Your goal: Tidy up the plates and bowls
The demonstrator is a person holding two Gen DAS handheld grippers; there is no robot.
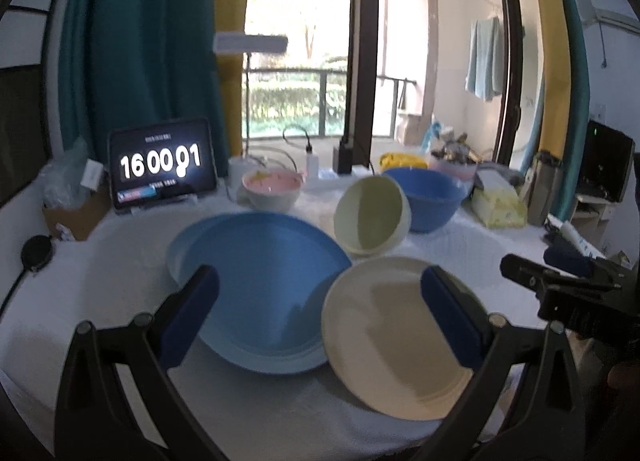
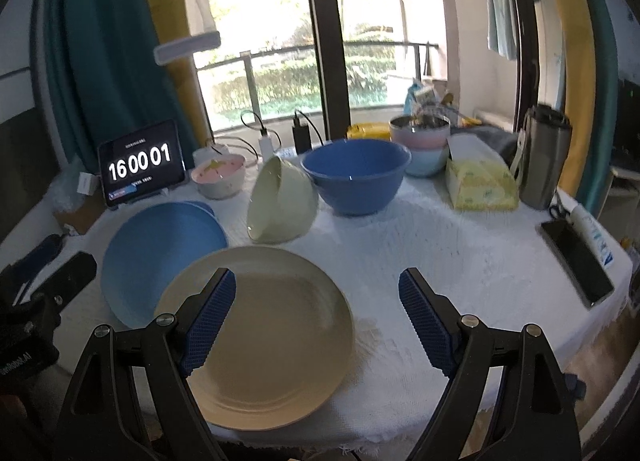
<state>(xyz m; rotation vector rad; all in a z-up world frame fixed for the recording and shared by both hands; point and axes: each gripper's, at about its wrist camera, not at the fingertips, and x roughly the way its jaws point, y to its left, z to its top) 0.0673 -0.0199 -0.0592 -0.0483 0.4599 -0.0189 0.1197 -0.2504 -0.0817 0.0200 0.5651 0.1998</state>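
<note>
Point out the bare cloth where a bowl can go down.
Free: the white cloth right of the cream plate, bordered by the blue bowl, tissue pack and phone. Crowded: the left side and back row.

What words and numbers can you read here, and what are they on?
"16 00 01": big white digits on the tablet screen.
Small lines above and below the digits: too blurred to read.
Print on the yellow tissue pack: too small to read.
White tube label at the table's right edge: unreadable.
</note>
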